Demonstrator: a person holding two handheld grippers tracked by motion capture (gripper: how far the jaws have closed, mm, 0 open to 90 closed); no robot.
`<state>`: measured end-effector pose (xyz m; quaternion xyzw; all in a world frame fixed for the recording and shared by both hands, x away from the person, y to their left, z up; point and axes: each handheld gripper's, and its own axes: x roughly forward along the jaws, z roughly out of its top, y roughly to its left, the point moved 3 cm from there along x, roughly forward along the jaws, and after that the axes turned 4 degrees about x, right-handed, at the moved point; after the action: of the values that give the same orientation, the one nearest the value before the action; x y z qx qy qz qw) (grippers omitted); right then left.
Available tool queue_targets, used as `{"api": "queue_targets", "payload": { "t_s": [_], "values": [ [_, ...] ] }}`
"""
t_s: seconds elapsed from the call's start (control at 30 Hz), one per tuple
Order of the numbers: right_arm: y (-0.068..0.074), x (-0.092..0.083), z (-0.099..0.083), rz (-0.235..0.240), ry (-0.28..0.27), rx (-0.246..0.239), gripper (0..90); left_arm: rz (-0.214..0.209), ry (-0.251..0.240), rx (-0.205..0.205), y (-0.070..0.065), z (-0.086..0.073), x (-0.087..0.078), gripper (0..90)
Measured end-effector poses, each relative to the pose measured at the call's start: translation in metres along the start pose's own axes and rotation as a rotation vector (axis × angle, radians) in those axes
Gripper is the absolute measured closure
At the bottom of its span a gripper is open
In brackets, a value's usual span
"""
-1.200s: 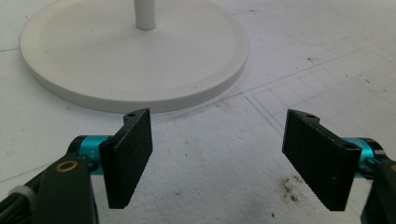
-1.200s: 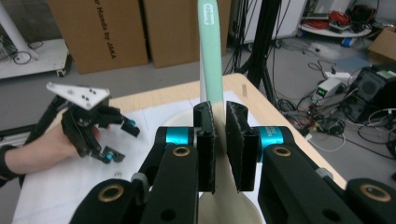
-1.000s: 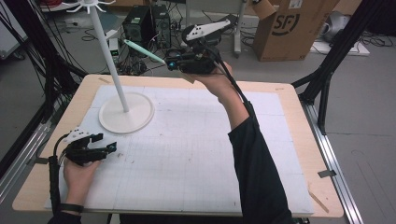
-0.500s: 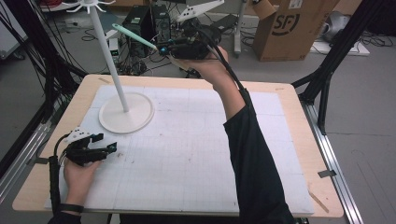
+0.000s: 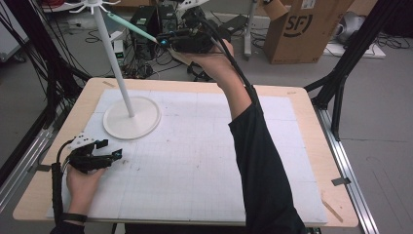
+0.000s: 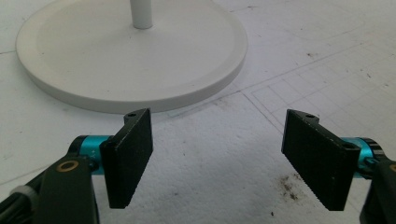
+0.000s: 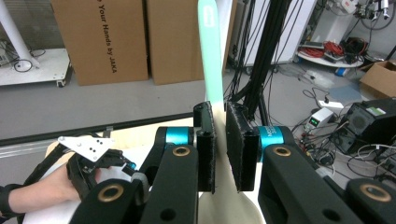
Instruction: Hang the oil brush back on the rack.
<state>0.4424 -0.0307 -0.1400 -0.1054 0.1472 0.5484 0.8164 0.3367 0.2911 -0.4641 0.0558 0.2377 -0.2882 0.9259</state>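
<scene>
Now the right gripper (image 7: 219,149) is clasping a mint-green stick (image 7: 210,51) high at the far side, while the left gripper (image 6: 219,158) is lying spread open near the white stand base (image 6: 135,51).

table (image 5: 302,105) | white grid mat (image 5: 195,161) | white stand base (image 5: 131,118)

Even, soft indoor light throughout; faint shadows, no glare, slightly grainy pictures.

Matt white stand base (image 6: 135,51), seemingly plastic; rough fingers (image 6: 128,154).
</scene>
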Motion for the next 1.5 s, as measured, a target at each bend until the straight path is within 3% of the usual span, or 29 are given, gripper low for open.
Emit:
{"api": "queue_targets", "payload": {
  "t_s": [0.57, 0.73, 1.5],
  "values": [
    [-0.002, 0.001, 0.006, -0.007, -0.028, -0.007, 83.2, -0.002, 0.002, 0.001, 0.0, 0.0, 0.0, 25.5],
    [-0.003, 0.002, 0.005, -0.026, -0.015, -0.006, 83.2, -0.004, 0.002, 0.003, 0.0, 0.0, 0.0, 25.5],
    [-0.006, 0.01, 0.002, -0.03, 0.012, -0.005, 83.1, -0.007, 0.001, 0.005, -0.001, 0.0, 0.0, 25.7]
  ]
}}
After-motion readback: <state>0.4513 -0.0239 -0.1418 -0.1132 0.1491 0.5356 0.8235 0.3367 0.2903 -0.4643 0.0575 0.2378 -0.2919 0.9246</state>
